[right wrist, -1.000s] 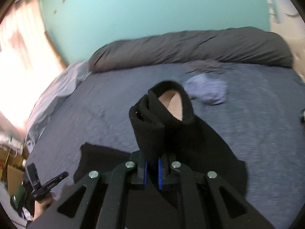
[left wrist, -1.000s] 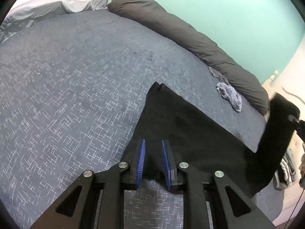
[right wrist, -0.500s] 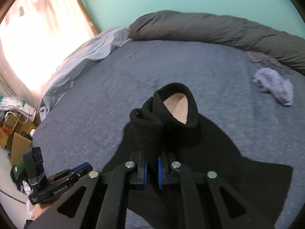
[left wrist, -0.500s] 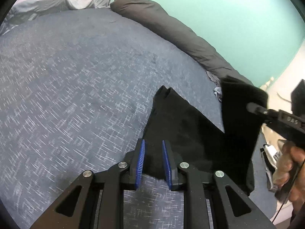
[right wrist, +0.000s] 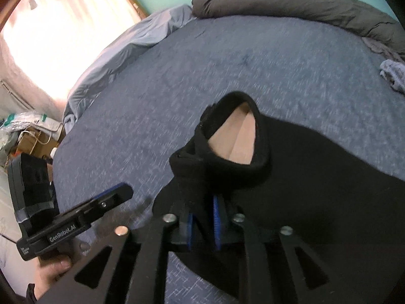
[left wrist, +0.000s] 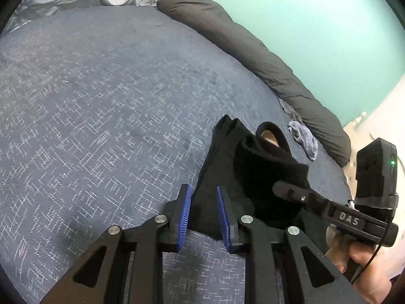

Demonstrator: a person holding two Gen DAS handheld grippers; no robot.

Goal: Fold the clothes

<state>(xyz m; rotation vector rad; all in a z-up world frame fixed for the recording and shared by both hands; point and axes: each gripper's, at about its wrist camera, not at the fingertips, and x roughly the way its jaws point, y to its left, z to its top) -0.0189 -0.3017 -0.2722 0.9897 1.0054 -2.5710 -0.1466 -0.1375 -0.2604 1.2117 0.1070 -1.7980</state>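
Two tongs on black garment on bed: left tongs slack astride its hem; right tongs, just opening, fabric between pads.

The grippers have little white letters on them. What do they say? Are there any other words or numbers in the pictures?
"DAS" on the side of the right gripper, seen from the left wrist view.
"GenRobot.AI" on the side of the left gripper, seen from the right wrist view.
A smaller white mark below "GenRobot.AI" is too small and blurred to read.
No words show on the black garment or the bed cover.
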